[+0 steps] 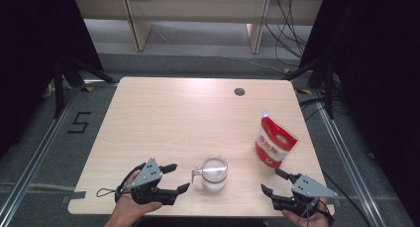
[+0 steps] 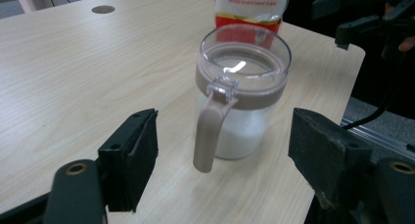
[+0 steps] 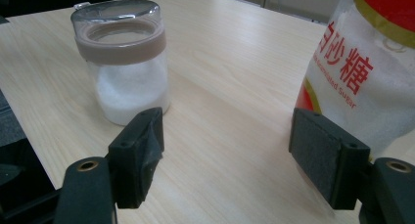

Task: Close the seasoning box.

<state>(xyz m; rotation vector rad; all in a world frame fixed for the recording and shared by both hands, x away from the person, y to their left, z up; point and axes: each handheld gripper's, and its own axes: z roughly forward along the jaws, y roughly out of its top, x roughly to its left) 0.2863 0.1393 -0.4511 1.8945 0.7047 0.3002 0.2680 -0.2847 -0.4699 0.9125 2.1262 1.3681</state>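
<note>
A clear jar (image 1: 214, 173) with a beige collar and clear lid, about half full of white granules, stands near the table's front edge. Its beige handle (image 2: 208, 136) points toward my left gripper (image 1: 181, 177), which is open just left of it; the jaws stand wide, touching nothing. In the left gripper view the jar (image 2: 242, 87) sits just beyond the left gripper (image 2: 225, 136). My right gripper (image 1: 270, 180) is open at the front right, empty, below a red-and-white sugar bag (image 1: 275, 141). In the right gripper view, the right gripper (image 3: 225, 141) faces the jar (image 3: 125, 62) and bag (image 3: 362, 77).
The light wooden table (image 1: 188, 113) has a round cable hole (image 1: 239, 91) near its far edge. Dark stands and cables surround the table on the floor. The right gripper (image 2: 352, 18) shows far off in the left gripper view.
</note>
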